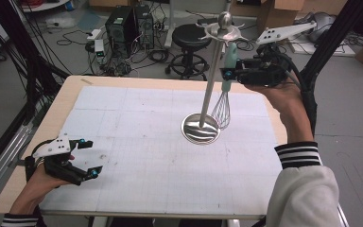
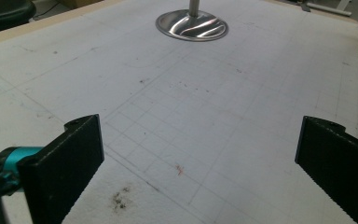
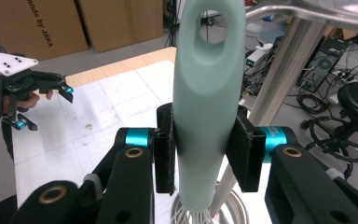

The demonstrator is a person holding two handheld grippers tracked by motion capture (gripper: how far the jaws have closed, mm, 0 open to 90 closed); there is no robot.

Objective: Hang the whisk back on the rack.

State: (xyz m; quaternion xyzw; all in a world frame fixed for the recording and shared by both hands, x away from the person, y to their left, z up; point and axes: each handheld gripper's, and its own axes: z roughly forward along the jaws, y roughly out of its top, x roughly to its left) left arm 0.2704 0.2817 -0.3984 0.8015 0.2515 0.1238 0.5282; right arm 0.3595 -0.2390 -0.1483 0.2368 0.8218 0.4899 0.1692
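Note:
A whisk with a pale green handle (image 1: pixel 229 66) and a wire head (image 1: pixel 221 111) hangs upright beside a steel hanger stand (image 1: pixel 213 75). My right gripper (image 1: pixel 228 74) is shut on that handle, holding it near the stand's hooked top (image 1: pixel 224 29). From the right gripper view the handle (image 3: pixel 205 102) sits clamped between both pads, its hanging hole just under a hook arm (image 3: pixel 303 11). The stand's round base (image 1: pixel 200 128) rests on the mat. My left gripper (image 1: pixel 89 158) lies open at the table's near left, nothing between its jaws; it is also seen from the left gripper view (image 2: pixel 200 158).
A white gridded mat (image 1: pixel 160 156) covers the wooden table (image 1: pixel 71 87). Beyond the far edge stand a black stool (image 1: pixel 191 38), computer cases (image 1: pixel 123 23) and floor cables. Cardboard boxes (image 3: pixel 51 23) sit behind. A sleeve with striped cuff (image 1: pixel 302 189) enters at the lower right.

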